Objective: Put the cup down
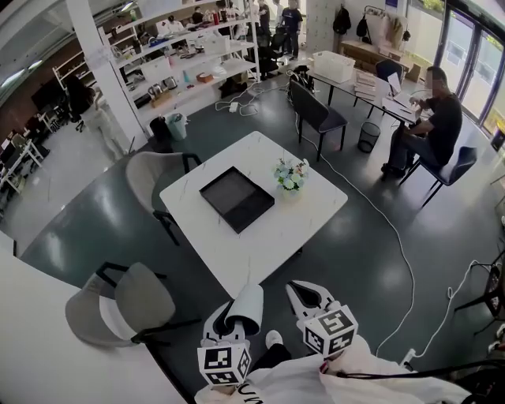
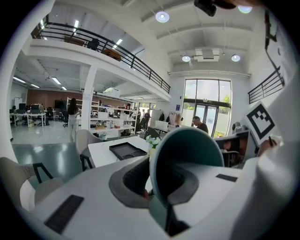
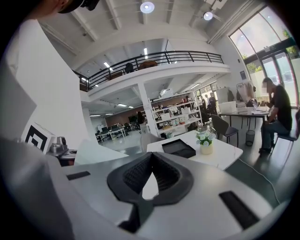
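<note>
Lying along jaws, cup [image 1: 248, 306] base-forward.

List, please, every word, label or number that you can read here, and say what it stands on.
"UM": print below the left marker cube, cut off at the picture's edge.
The right marker cube and the left one: black squares only, no letters.
Blue wall sign and shelf goods: too small to read.
</note>
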### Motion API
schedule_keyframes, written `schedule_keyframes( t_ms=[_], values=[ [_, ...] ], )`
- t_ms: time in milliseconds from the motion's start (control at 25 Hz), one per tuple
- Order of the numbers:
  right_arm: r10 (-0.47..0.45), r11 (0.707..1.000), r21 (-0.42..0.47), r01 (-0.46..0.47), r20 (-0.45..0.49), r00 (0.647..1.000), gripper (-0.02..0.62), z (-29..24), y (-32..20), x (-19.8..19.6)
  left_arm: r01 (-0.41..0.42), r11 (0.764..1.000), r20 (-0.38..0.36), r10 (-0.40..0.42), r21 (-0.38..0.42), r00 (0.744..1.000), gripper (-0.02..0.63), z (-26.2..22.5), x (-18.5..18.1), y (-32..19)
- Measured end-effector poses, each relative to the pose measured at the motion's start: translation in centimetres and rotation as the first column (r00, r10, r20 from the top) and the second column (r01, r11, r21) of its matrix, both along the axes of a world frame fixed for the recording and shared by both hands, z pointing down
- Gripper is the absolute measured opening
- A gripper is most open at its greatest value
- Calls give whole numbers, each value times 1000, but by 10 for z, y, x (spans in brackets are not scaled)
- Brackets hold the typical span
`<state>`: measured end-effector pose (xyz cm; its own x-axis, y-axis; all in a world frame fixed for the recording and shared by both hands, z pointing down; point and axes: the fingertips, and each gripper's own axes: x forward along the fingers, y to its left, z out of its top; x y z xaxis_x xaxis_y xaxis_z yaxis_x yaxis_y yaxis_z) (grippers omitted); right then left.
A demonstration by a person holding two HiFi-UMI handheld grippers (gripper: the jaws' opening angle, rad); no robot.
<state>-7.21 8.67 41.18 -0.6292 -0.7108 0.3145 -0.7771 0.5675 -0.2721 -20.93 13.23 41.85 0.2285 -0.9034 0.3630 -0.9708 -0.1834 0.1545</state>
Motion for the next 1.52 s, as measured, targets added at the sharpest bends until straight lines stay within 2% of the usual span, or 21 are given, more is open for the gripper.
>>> schedule_keyframes(
  t_ms=[200, 400, 880, 1120, 1520],
  values=[
    [4, 1000, -23, -5, -13, 1000, 5, 6, -19, -10, 23, 1000, -16, -23, -10, 1000, 38, 4, -24, -27],
    [10, 999, -45, -11, -25, 1000, 5, 12, -39, -9, 37, 999, -19, -38, -32, 999, 37, 11, -30, -45],
    [-69, 996, -61, 68, -13, 998, 5, 21, -102, 4, 87, 995, -6, -87, -56, 996, 37, 17, -6, -101],
    [-111, 992, -68, 111, 2, 994, 5, 25, -117, 8, 114, 991, 6, -114, -64, 993, 37, 17, 5, -114],
    [-76, 995, -61, 76, 9, 997, 5, 18, -135, 5, 71, 994, 31, -69, -77, 997, 37, 14, 2, -132]
  ],
)
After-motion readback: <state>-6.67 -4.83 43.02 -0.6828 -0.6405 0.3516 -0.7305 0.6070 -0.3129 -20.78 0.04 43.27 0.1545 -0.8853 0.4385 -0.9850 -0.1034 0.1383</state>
